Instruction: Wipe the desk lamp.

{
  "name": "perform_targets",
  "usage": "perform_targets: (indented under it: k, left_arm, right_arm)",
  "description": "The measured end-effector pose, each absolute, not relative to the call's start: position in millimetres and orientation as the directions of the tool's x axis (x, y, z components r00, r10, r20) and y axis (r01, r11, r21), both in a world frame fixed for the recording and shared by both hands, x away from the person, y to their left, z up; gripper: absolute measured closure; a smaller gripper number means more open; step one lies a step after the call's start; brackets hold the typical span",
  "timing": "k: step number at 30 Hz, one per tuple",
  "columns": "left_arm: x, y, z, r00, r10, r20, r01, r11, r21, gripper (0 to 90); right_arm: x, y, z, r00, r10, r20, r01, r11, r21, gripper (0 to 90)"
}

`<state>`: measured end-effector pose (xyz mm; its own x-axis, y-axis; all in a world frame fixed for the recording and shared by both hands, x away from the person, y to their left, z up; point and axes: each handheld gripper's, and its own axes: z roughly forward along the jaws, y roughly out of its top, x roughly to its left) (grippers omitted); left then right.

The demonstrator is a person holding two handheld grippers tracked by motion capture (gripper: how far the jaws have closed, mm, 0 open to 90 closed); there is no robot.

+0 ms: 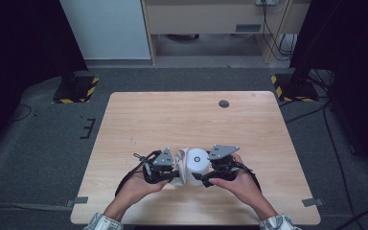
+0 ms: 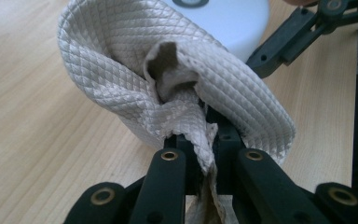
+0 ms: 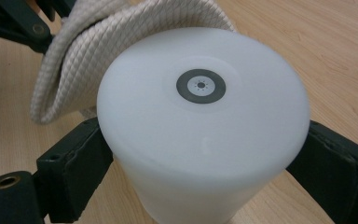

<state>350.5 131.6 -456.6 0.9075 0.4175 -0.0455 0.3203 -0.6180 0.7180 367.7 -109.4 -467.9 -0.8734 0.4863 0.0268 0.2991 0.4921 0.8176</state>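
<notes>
The white cup (image 1: 197, 165) stands near the front edge of the table (image 1: 139, 110), a bit left of the middle. The right gripper (image 1: 206, 178) has its two jaws pressed on the cup's sides, one at 9 o'clock and one at 3 o'clock in the right gripper view, so it pinches the cup and keeps it steady.

The left gripper (image 1: 172, 176) has its jaws squeezed on a fold of the cloth (image 2: 121, 60). The cloth puffs up in a loop and leans on the cup at about 10 o'clock in the right gripper view.

This looks like the wiping step: one tool holds the cup, the other brings the cloth to it. I think the wiping is just getting going.

Next, the cloth should rub around the cup's side and top. The right gripper must hold tight so the cup does not tip, and the left one must not let the cloth slip out.
</notes>
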Motion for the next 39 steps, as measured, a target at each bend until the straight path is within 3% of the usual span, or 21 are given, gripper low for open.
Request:
perform_targets:
  k: [16,31,39]
  left_arm:
    - [362,124,-484,0.906,0.419,-0.056,0.355,-0.682,0.640,84.9]
    - [361,133,-468,0.899,0.435,-0.040,0.346,-0.653,0.673,84.8]
    - [360,145,-446,0.888,0.456,-0.058,0.341,-0.569,0.748,84.8]
  right_arm:
    - [369,-110,-467,-0.864,0.503,0.037,0.316,0.482,0.817,9.4]
    - [368,-108,-468,-0.872,0.488,0.038,0.307,0.484,0.819,9.5]
    - [367,-107,-468,-0.875,0.482,0.036,0.302,0.487,0.819,9.4]
